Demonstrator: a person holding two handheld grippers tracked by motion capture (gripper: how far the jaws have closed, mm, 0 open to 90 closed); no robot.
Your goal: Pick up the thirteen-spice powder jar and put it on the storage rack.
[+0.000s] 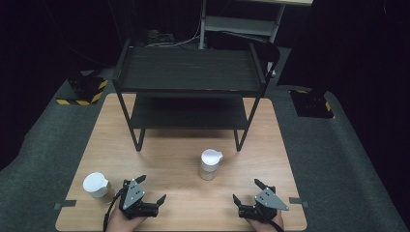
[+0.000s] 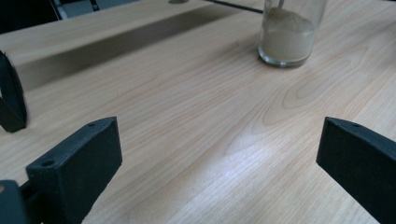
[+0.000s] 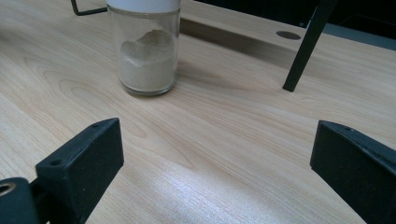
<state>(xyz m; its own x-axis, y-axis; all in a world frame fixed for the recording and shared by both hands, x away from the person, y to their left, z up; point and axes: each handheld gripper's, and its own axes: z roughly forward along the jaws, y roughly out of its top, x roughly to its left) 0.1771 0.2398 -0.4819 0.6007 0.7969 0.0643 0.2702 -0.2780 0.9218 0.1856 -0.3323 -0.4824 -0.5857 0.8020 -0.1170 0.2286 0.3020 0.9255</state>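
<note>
Pale wood grain runs across the table [image 1: 179, 159], which takes up the lower middle of the high view, with dark grey carpet around it. Toward the top of that view I see a black two-tier shelf rack [image 1: 191, 72] standing on the far part of the table, its thin legs coming down on the wood.

Just below the centre of the frame stands a glass jar [image 1: 211, 164] with a white lid, upright, near the rack's front right leg but apart from it. A second white-lidded jar [image 1: 96, 185] sits at the lower left, near the table's left edge.

My left gripper [image 1: 151, 190] is at the bottom of the frame, left of centre, held in a hand and just beside the second jar without touching it. Its jaws are spread wide with nothing between them. In the left gripper view the jaws [image 2: 219, 154] frame bare wood, and the centre jar [image 2: 289, 32] appears at the upper right, part filled with a tan powder. A black rack leg [image 2: 11, 100] shows at the left edge.

My right gripper [image 1: 247, 191] is at the bottom right of centre, likewise wide open and empty. In the right gripper view its jaws [image 3: 217, 154] rise from the bottom corners, the powder jar [image 3: 147, 51] stands at the upper left, well clear of them, and a rack leg [image 3: 306, 51] slants down at the upper right.
</note>
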